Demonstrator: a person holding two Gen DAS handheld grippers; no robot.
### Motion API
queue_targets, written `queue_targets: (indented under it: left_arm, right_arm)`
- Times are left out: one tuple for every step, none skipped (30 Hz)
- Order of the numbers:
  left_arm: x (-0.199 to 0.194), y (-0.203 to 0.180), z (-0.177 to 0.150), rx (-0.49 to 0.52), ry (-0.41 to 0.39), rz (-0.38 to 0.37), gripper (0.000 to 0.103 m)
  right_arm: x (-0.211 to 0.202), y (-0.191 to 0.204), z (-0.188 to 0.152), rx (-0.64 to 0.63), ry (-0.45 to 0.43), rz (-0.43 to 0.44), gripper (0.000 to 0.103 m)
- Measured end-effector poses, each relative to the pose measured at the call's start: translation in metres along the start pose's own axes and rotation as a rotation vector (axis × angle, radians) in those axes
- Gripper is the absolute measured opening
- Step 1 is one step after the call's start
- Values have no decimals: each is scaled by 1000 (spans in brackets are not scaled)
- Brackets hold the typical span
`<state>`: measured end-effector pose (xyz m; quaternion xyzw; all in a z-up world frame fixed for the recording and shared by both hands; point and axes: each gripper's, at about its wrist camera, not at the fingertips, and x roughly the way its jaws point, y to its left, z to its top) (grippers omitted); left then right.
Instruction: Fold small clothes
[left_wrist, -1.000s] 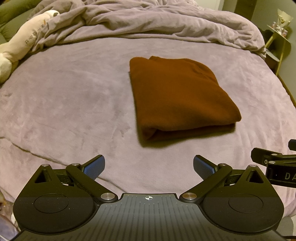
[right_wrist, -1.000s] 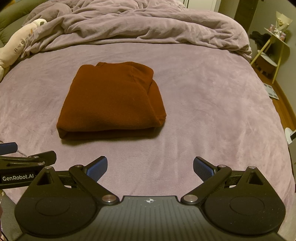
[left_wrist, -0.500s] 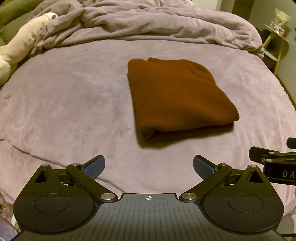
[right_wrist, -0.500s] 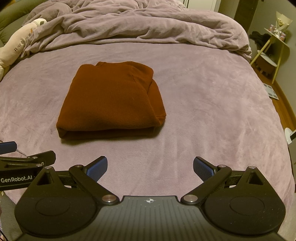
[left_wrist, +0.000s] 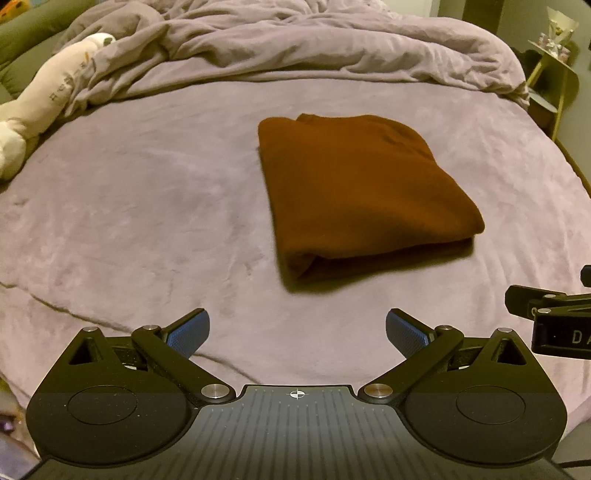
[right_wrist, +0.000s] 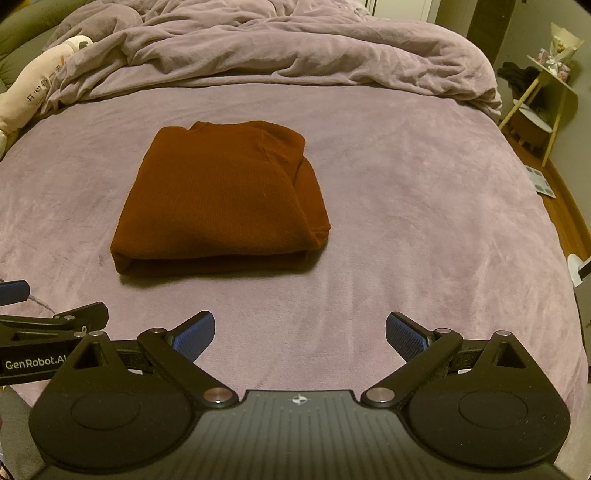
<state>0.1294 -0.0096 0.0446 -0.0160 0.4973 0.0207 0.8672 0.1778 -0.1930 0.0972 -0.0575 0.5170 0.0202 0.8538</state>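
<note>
Left wrist view: the left gripper (left_wrist: 297, 334) hangs with its blue pads spread wide and nothing between them, and the rust-brown garment (left_wrist: 360, 192) lies ahead of it and a little to its right, well clear of the fingertips. In the right wrist view the right gripper (right_wrist: 300, 334) is likewise spread and empty, with the garment (right_wrist: 221, 199) ahead and to its left, so the bundle sits between the two tools and beyond both.

The garment looks already folded into a compact rectangle, its thick doubled edge facing the tongs, so the job seems near its end. If any tidying is left, I judge it best done gently: come in low over the purple bedcover (left_wrist: 147, 206), pinch only the uneven right-hand layers where one fold peeks out, and avoid dragging the whole stack across the plush surface, which would likely loosen it.

Count: one garment, two grippers, one rumpled duvet (right_wrist: 295, 51) far ahead, one cream plush toy (left_wrist: 48, 99) far left.
</note>
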Motion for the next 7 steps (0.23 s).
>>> queue_targets:
  left_arm:
    - [0,0,0,3,0,-1,103]
    - [0,0,0,5,-1,-4,103]
    - [0,0,0,6,-2,-4,103]
    - [0,0,0,7,-2,-3,103]
    - [0,1,-1,8,-2,-1,103]
    - [0,0,-1,10,-3,0,103]
    - [0,1,-1,11,-3,2,103]
  right_arm:
    - [0,0,0,0,1,0,99]
    - [1,0,0,0,2,0,99]
    - [1,0,0,0,1,-1,99]
    - [1,0,0,0,1,-1,99]
    - [1,0,0,0,1,-1,99]
    - [1,0,0,-1,1,-1,99]
    - [1,0,0,0,1,-1,99]
